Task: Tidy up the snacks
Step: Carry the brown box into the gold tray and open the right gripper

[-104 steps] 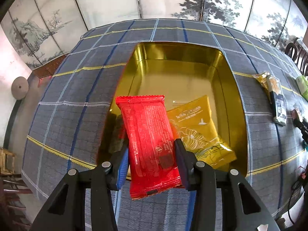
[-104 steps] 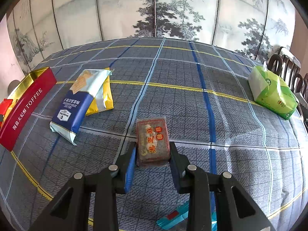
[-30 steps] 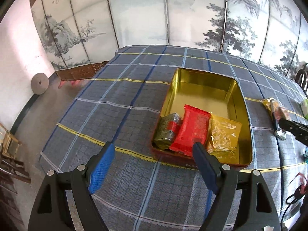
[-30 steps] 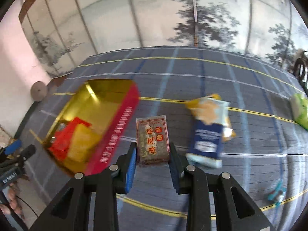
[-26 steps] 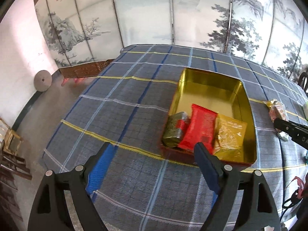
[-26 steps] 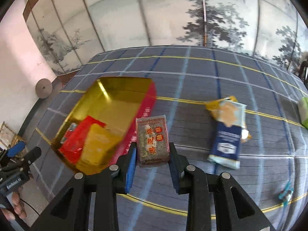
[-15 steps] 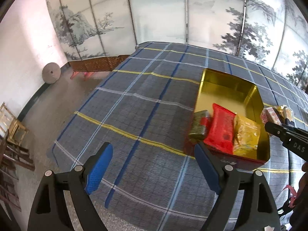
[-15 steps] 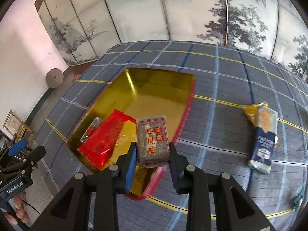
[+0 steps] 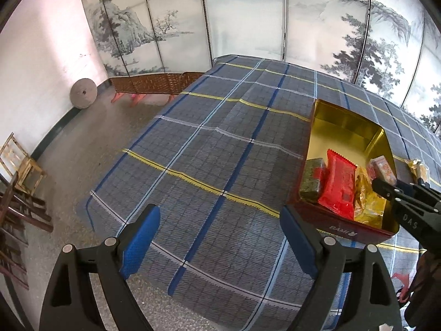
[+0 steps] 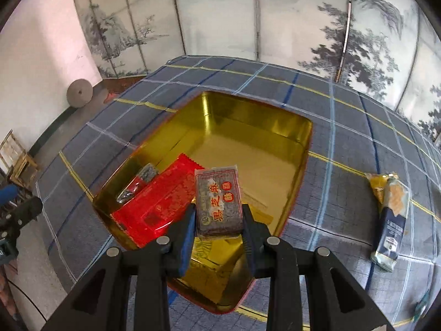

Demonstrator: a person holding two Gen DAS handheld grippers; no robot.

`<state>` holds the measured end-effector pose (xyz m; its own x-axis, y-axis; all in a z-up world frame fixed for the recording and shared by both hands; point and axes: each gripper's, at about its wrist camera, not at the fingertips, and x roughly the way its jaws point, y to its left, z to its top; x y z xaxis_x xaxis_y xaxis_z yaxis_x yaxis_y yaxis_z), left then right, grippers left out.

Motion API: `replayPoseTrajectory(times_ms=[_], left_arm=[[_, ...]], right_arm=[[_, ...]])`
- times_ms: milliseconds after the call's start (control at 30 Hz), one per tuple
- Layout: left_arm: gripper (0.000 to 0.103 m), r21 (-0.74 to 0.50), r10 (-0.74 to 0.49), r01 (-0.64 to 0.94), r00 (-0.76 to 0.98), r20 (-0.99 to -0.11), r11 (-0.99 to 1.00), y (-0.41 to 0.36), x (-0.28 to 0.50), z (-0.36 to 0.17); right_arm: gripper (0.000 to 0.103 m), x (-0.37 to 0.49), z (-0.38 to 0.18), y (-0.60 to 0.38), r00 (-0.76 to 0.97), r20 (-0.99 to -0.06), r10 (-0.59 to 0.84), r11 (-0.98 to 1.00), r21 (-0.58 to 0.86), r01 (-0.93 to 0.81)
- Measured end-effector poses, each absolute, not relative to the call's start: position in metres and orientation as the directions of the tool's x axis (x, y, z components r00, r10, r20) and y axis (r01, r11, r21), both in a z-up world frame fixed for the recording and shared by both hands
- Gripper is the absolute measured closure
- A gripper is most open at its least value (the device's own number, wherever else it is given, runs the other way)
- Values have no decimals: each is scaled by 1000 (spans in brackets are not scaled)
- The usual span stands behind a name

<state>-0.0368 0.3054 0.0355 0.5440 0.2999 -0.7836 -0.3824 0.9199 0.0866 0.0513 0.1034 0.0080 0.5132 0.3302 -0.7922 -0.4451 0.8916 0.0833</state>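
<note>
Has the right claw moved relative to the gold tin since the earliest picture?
Yes. The right claw, shut on the brown packet, went from beside the tin to above it.

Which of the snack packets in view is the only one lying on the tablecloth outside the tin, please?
The blue-and-white packet with the yellow end, lying alone on the checked cloth to the right of the gold tin. The red, dark and gold packets lie inside it.

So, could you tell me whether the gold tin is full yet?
Not full: the tin holds three packets at its near end; its far half is bare gold.
</note>
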Motion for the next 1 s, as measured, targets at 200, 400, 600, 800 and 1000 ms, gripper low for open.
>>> replayPoseTrajectory(times_ms=[200,400,600,800,1000], left_arm=[[16,78,291,-382,538,-791,921,305,-36,33],[16,69,274,-372,533,-801,926,300,-34,29],[16,69,262,-350,542,-799,934,289,-30,31],[16,68,244,-317,556,-795,946,271,-22,34],[16,77,218,-261,572,-791,962,242,-9,38]], right_arm=[[72,53,-1,108,499,-799,335,887,89,-453],[58,50,-1,109,485,-805,341,875,84,-476],[53,39,14,100,520,-776,359,868,73,-490],[52,42,32,57,582,-733,351,895,81,-438],[52,69,34,-22,644,-724,248,957,80,-279]])
